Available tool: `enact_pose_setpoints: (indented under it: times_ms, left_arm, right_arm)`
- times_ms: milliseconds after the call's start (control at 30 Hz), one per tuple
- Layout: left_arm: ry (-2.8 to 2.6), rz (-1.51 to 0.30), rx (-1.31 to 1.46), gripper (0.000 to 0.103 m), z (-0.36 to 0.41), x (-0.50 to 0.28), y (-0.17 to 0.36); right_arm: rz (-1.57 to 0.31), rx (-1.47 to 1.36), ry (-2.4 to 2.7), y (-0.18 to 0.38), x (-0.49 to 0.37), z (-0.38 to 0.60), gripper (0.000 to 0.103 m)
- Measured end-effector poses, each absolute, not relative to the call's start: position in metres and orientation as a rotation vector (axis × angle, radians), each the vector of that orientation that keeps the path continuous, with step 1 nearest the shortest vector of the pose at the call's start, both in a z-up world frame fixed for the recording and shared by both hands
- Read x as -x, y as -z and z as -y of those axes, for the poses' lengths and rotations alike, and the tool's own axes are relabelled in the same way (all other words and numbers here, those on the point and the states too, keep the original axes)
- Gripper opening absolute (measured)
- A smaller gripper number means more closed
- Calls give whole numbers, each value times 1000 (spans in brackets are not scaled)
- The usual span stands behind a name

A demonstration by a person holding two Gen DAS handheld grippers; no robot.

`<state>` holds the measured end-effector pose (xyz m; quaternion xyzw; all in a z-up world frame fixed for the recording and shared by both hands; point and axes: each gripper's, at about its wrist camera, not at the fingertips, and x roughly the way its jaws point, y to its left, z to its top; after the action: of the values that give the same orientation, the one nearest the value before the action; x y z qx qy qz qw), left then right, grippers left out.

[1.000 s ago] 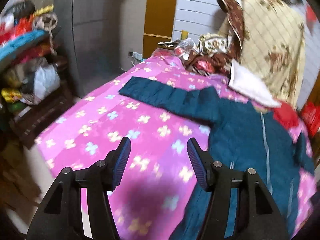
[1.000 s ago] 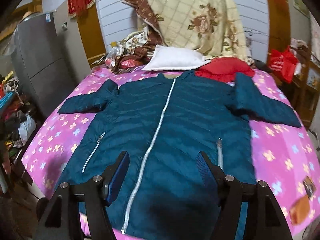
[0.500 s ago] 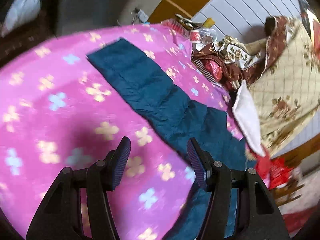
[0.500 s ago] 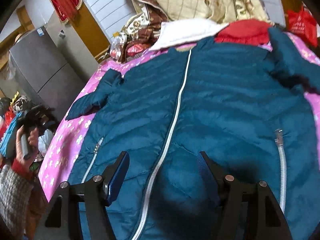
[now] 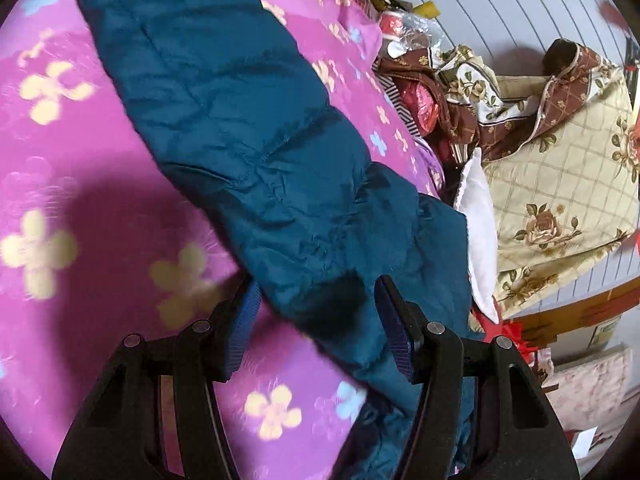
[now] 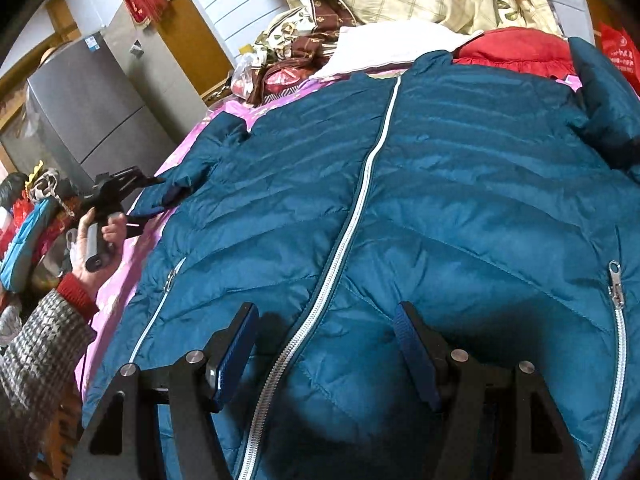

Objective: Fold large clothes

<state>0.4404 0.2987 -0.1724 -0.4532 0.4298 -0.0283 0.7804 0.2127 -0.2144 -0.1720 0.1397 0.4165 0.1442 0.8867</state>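
Both grippers gape with nothing pinched. Left gripper [image 5: 318, 312] straddles the near part of the jacket's left sleeve [image 5: 240, 128], jaws either side, apparently lined up to grab it and swing it inward. Right gripper [image 6: 326, 344] hovers low over the hem of the teal jacket [image 6: 440, 200], astride its white zipper [image 6: 360, 208], perhaps to steady the body. One jacket lies front-up on the pink flowered bedspread [image 5: 80, 220], two sleeves spread outward, with two zipped pockets. Beyond: one white pillow [image 6: 396, 46], one red cushion [image 6: 516, 48], one heaped floral quilt [image 5: 560, 184].
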Motion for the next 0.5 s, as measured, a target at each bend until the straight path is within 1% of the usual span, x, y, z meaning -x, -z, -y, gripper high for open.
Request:
enact_pose_setpoints:
  times_ms: [233, 267, 300, 333, 367, 400, 500]
  left_arm:
    - [-78, -907, 969, 58, -328, -470, 171]
    - [-121, -909, 956, 57, -334, -474, 167]
    - [-145, -911, 943, 44, -337, -477, 164]
    - [-165, -920, 914, 33, -338, -481, 158]
    - [-176, -931, 868, 16, -336, -486, 151]
    - [-172, -938, 793, 15, -329, -492, 136]
    - [-136, -879, 677, 11, -303, -492, 94]
  right_arm:
    - [-862, -325, -310, 180, -215, 218, 68]
    - [-859, -328, -310, 180, -215, 218, 68]
    - [-858, -332, -313, 181, -215, 218, 68]
    - [-858, -337, -315, 181, -215, 219, 68]
    - [-856, -342, -319, 182, -215, 220, 68]
    - [-857, -347, -322, 182, -216, 221, 68]
    - [-854, -358, -330, 183, -215, 222, 68]
